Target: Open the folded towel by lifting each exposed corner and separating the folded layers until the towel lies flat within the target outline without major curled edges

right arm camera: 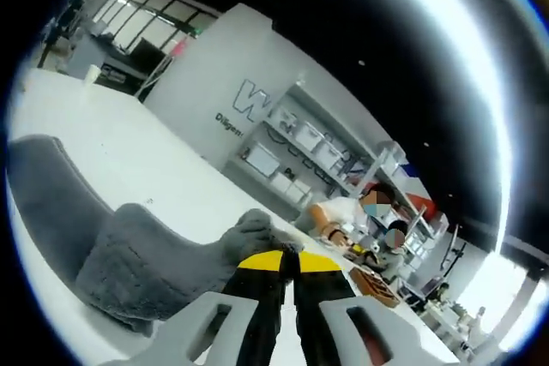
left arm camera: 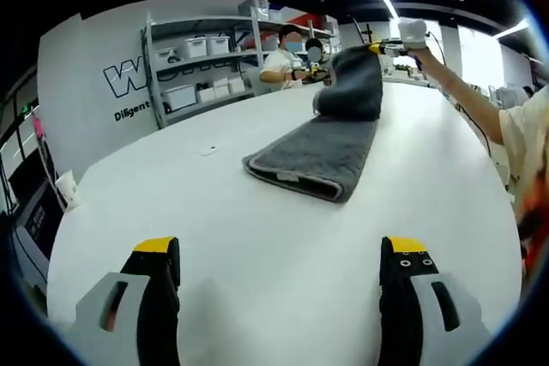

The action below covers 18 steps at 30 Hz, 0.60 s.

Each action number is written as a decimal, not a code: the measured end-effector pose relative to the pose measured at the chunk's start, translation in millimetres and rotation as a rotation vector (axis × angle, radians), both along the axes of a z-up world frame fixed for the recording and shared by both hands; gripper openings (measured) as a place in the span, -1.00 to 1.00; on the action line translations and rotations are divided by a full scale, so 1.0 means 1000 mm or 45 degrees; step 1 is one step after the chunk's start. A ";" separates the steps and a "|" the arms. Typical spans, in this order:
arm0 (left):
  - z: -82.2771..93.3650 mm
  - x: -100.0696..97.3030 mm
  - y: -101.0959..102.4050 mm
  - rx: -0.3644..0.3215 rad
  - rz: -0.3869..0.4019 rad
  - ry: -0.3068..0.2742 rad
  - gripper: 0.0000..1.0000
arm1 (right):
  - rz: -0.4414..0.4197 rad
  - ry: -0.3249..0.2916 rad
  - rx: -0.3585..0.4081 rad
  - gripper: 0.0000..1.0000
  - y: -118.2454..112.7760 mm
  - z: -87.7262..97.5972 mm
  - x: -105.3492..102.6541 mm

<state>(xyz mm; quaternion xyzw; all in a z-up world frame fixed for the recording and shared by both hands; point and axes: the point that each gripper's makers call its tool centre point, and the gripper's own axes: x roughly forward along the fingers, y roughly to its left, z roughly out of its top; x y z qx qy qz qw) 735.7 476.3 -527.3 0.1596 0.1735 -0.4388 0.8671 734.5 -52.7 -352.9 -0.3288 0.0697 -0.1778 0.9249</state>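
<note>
Counter (left arm camera: 257,237): broad, white, plain-surfaced, carrying the work item near its middle in the left gripper view. Rear wall (left arm camera: 86,57): pale, bearing dark lettering, with a metal shelving unit (left arm camera: 206,57) beside it stocked with white storage bins; two people sit beyond the counter's far edge. Towel (left arm camera: 322,152): dark grey, plush pile with a stitched lighter hem along the near edge; the near portion lies flat on the counter in folded layers, while the far end is drawn up off the surface into a bunched, drooping peak. In the right gripper view the towel (right arm camera: 129,255) appears as a thick grey fold rising from the counter toward the jaws, its nap clearly textured. Right gripper (right arm camera: 287,259): jaws with yellow tips drawn tight together, pinching the towel's raised end; in the left gripper view it (left arm camera: 390,47) sits at the top of the lifted fabric, held by a person's outstretched arm. Left gripper (left arm camera: 279,259): black jaws with yellow tips set wide apart, nothing between them, poised above bare counter, well short of the towel's near hem.
</note>
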 end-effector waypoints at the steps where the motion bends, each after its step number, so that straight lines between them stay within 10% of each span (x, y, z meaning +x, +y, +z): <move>1: 0.000 0.000 0.000 0.001 0.000 -0.001 0.91 | -0.012 0.000 -0.009 -1.00 -0.005 0.000 0.000; 8: -0.001 0.000 0.000 0.003 0.001 0.000 0.91 | -0.113 0.035 -0.061 -1.00 -0.044 -0.006 0.003; 18: -0.004 -0.001 -0.001 0.017 -0.005 0.006 0.91 | -0.207 0.211 -0.025 -1.00 -0.087 -0.069 0.008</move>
